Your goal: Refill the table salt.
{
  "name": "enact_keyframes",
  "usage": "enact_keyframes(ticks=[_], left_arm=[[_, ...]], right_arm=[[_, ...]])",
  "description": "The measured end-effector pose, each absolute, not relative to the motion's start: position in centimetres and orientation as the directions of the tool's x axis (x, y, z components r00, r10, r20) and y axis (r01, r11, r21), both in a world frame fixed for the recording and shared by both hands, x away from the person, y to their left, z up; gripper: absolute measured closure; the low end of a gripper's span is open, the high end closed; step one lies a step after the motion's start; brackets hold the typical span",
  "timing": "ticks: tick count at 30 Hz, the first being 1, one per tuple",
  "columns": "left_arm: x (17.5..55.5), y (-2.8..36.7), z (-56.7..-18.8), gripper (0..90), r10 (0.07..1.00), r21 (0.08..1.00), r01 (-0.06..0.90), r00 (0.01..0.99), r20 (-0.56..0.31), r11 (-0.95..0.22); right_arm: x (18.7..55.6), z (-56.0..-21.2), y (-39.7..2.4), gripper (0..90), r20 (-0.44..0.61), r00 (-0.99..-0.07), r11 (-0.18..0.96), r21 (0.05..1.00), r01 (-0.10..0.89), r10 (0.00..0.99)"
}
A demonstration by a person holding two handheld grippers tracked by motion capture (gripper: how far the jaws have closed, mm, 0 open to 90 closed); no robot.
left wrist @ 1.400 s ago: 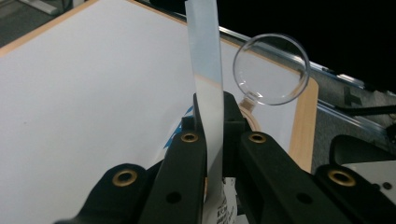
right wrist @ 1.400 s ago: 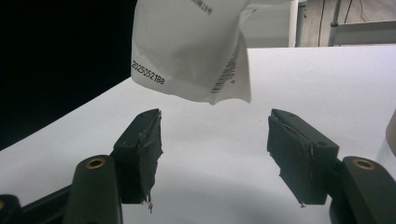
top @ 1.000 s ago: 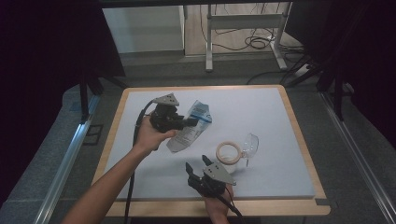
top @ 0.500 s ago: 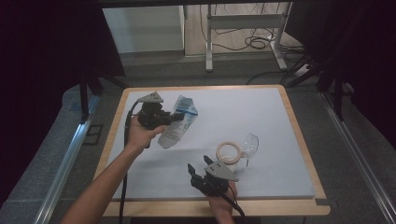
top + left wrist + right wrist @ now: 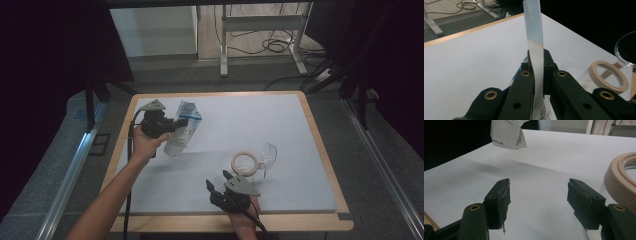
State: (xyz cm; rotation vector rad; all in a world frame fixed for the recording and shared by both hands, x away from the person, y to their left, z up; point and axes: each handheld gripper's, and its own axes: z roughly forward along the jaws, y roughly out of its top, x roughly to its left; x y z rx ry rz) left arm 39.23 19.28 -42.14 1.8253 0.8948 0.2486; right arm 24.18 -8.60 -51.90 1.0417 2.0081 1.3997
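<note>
One overhead camera, two riding the jaws

The high view looks forward and down on the counter [image 5: 280, 120]; both gripper views skim low and share the beige ring [image 5: 245, 163].

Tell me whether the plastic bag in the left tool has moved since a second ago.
Yes. The plastic bag, clamped in the left tool, has shifted left in the high view, away from the beige ring and toward the board's left wooden edge.
</note>
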Motion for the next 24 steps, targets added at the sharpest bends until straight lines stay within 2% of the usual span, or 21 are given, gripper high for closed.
enact_keyframes(ticks=[10, 24], left_arm=[[39.4, 20.4, -43.6, 90.0, 0.707, 0.869, 0.473, 0.663, -0.244, -0.143], [37.6, 23.1, -46.5, 90.0, 0.728, 0.868, 0.488, 0.628, -0.275, -0.093]], right_arm=[[24.0, -51.7, -8.9, 35.3, 0.036, -0.599, 0.189, 0.932, 0.309, 0.800], [23.8, -51.7, -9.1, 35.2, 0.029, -0.599, 0.196, 0.931, 0.307, 0.801]])
